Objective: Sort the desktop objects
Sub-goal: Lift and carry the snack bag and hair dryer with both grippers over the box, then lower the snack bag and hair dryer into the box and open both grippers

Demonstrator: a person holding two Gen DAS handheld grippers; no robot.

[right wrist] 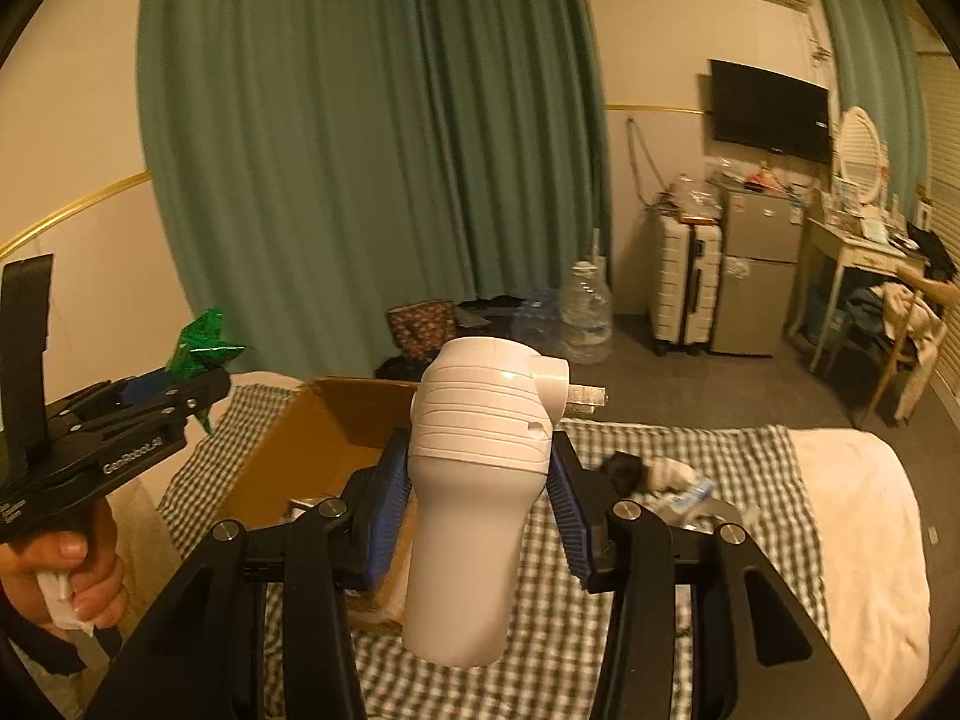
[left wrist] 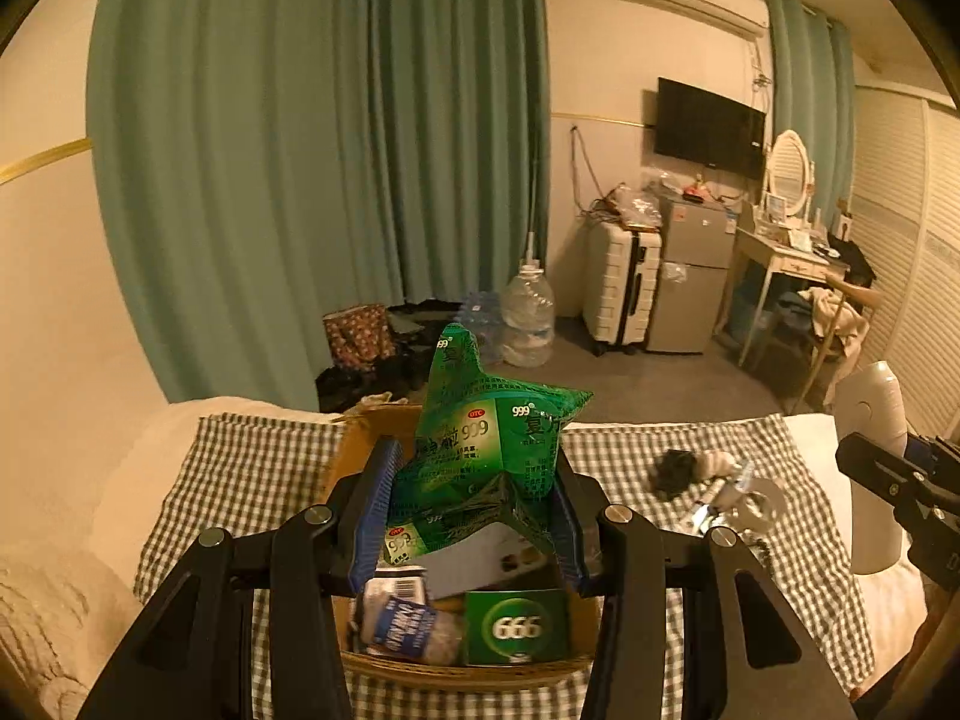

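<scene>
Left gripper (left wrist: 474, 498): a crinkly, shiny green bag (left wrist: 486, 450) is squeezed.
Right gripper (right wrist: 480, 498): a smooth white dryer (right wrist: 474, 480) is pinched.
Box (right wrist: 312, 438): brown cardboard, open.
Cloth (right wrist: 690, 546): checked.

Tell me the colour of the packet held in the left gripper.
Green packet, with white print; clearest in the left wrist view.

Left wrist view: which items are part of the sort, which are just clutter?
In play: green medicine packet in left gripper; white device in right gripper; cardboard box; small items on the checked cloth.

Lying about: water jug, suitcase, mini fridge.
</scene>
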